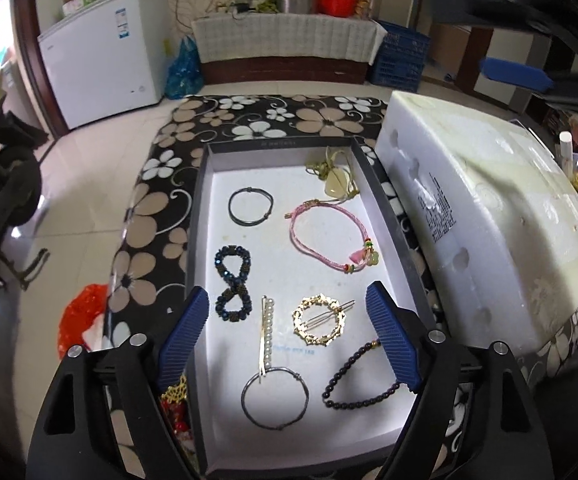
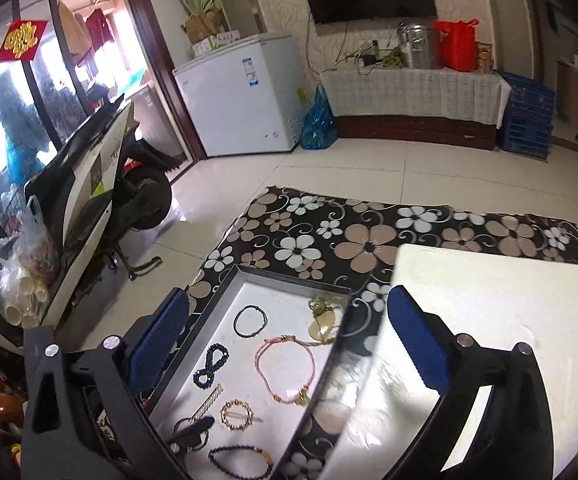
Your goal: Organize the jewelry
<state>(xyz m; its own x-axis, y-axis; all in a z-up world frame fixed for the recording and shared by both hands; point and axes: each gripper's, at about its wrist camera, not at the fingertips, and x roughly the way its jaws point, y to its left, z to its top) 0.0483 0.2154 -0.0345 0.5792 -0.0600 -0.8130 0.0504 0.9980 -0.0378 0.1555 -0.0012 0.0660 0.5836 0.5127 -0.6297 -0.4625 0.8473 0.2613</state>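
A grey tray (image 1: 201,200) with a white floor holds several pieces of jewelry: a pink cord bracelet (image 1: 329,236), a dark blue beaded figure-eight piece (image 1: 233,284), a gold round hair clip (image 1: 320,320), a pearl hair pin (image 1: 265,332), a thin dark ring bracelet (image 1: 275,398), a dark bead bracelet (image 1: 359,384), a small dark cord bracelet (image 1: 250,206) and a pale stone pendant (image 1: 335,184). My left gripper (image 1: 289,332) is open and empty, low over the tray's near end. My right gripper (image 2: 289,344) is open and empty, higher, over the tray's (image 2: 225,292) right side.
The tray sits on a black flowered cloth (image 1: 157,208). A white foam box (image 1: 489,216) stands right beside the tray. Gold and red trinkets (image 1: 175,400) lie outside the tray's left wall. A white freezer (image 1: 97,64) and a scooter (image 2: 101,184) stand on the floor beyond.
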